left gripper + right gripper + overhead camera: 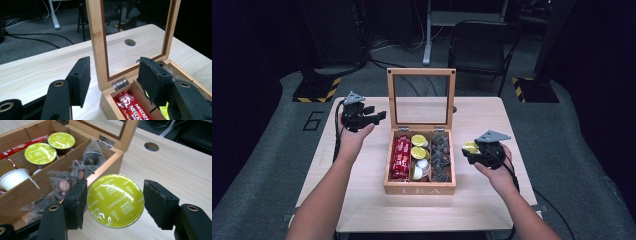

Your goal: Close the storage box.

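Note:
A wooden tea box (pixel 419 189) stands mid-table with its glass lid (pixel 421 72) upright. Its three compartments hold red Nescafe sachets (pixel 400 157), green-topped capsules (pixel 418 146) with white cups (pixel 422 165), and pyramid tea bags (pixel 442 155). Just right of the box, my right gripper (pixel 468 152) is shut on a green cappuccino capsule (pixel 115 200), lid facing the camera, clear of the tabletop. My left gripper (pixel 374 116) hovers left of the lid's hinge side, open, with nothing between its pads (pixel 80 80).
A round cable hole (pixel 151 146) sits in the table behind the box. The wooden table (pixel 362 200) has bare surface on both sides of the box. A black chair (pixel 479 45) and a desk leg (pixel 428 35) stand beyond the far edge.

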`<action>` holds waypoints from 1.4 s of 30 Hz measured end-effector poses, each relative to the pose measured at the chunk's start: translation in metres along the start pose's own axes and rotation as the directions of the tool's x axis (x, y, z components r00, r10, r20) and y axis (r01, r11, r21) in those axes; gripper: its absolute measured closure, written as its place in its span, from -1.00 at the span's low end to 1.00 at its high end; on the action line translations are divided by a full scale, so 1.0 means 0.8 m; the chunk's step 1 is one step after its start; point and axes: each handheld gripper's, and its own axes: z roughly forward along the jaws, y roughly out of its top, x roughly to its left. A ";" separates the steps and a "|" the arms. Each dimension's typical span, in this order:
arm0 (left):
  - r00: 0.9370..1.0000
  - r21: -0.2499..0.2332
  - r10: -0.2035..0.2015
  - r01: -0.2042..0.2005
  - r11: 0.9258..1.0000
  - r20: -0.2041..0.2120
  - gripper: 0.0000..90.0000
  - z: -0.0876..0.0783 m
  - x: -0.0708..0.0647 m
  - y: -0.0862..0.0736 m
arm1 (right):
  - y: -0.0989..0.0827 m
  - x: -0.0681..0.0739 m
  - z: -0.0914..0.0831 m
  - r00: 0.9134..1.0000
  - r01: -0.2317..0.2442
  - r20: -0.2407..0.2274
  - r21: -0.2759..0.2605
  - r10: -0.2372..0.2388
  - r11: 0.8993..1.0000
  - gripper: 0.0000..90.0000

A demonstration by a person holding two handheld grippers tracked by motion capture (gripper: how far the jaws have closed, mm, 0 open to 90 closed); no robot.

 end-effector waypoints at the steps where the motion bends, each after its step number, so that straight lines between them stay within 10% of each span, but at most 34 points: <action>1: 1.000 -0.003 0.005 -0.005 1.000 -0.003 -0.04 0.000 0.001 0.000 | -0.003 -0.003 -0.001 1.000 -0.008 0.005 0.001 0.008 1.000 -0.19; 42: 1.000 -0.001 -0.002 0.002 1.000 -0.011 -0.04 -0.003 0.004 -0.004 | -0.099 -0.047 0.003 0.975 -0.153 0.174 0.062 0.141 0.986 -0.19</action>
